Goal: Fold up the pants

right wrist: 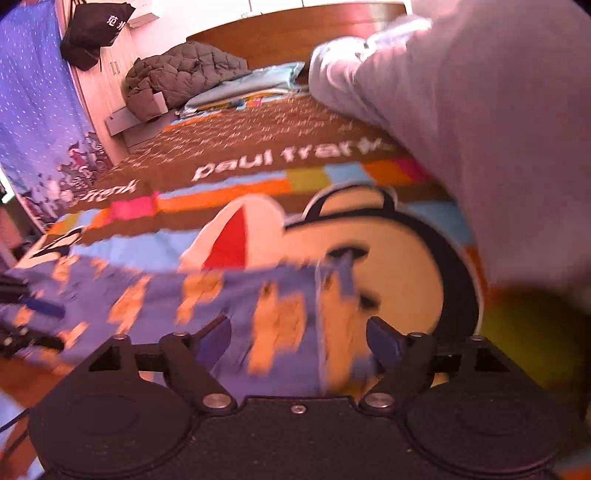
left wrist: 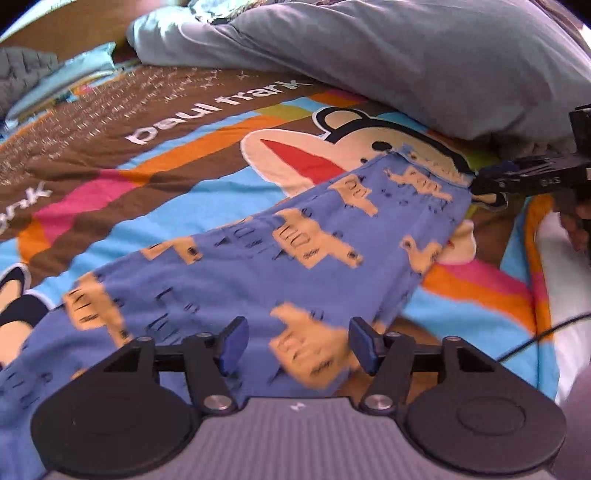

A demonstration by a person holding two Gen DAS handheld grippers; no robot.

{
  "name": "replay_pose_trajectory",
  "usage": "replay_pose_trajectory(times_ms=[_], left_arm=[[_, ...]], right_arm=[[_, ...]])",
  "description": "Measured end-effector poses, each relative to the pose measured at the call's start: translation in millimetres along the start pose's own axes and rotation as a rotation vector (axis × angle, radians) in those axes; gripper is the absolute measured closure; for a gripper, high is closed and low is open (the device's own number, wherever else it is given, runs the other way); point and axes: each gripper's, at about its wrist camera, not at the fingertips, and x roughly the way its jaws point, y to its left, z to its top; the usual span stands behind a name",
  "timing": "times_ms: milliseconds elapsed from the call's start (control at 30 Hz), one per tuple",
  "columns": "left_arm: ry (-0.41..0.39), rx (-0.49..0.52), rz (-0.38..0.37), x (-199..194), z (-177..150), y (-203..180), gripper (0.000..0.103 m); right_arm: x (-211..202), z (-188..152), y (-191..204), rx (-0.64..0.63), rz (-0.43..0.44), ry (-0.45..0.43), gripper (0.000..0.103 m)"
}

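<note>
Presently, scene: a bed covered by a cartoon-print bedspread lettered "paul frank".
Pants: the pants, blue with tan animal prints, lie spread flat on the bedspread, running diagonally from lower left to upper right in the left wrist view; one end partly covers the printed monkey face.
Left gripper: the left gripper hovers over the near part of the pants, fingers wide apart, with nothing between the blue pads.
Right gripper: the right gripper is spread wide over the far end of the pants, holding nothing; in the left wrist view it sits at the cloth's upper right edge, and contact cannot be determined.
Image quality: the right wrist view is motion-blurred.
Grey duvet: a grey duvet is bunched on the bed just beyond the pants.
Jacket: a quilted dark jacket lies by the wooden headboard.
Bag: a black bag hangs on the wall.
</note>
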Motion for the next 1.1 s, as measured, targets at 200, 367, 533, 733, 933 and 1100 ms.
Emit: replay_pose_trajectory(times_ms=[200, 367, 533, 733, 933, 1100], left_arm=[[0.017, 0.128, 0.116, -22.8, -27.4, -6.2, 0.040], [0.025, 0.160, 0.134, -25.2, -40.6, -4.3, 0.044], [0.057, 0.086, 0.063, -16.5, -43.6, 9.7, 0.059], [0.072, -0.033, 0.014, -15.7, -41.0, 26.9, 0.083], [0.079, -0.062, -0.009, -22.1, -38.3, 31.3, 0.089], [0.142, -0.066, -0.023, -14.3, -43.3, 30.6, 0.088]], right_arm=[[-16.1, -31.8, 13.7, 0.033, 0.021, 0.061, 0.027], [-13.6, -30.5, 53.5, -0.160, 0.062, 0.047, 0.056], [9.7, -27.8, 98.1, -0.382, 0.156, 0.079, 0.066], [33.8, -34.3, 122.7, -0.552, 0.190, 0.147, 0.099], [17.2, -30.4, 116.1, -0.540, 0.186, 0.102, 0.103], [13.7, -42.0, 102.7, -0.537, 0.163, 0.153, 0.103]])
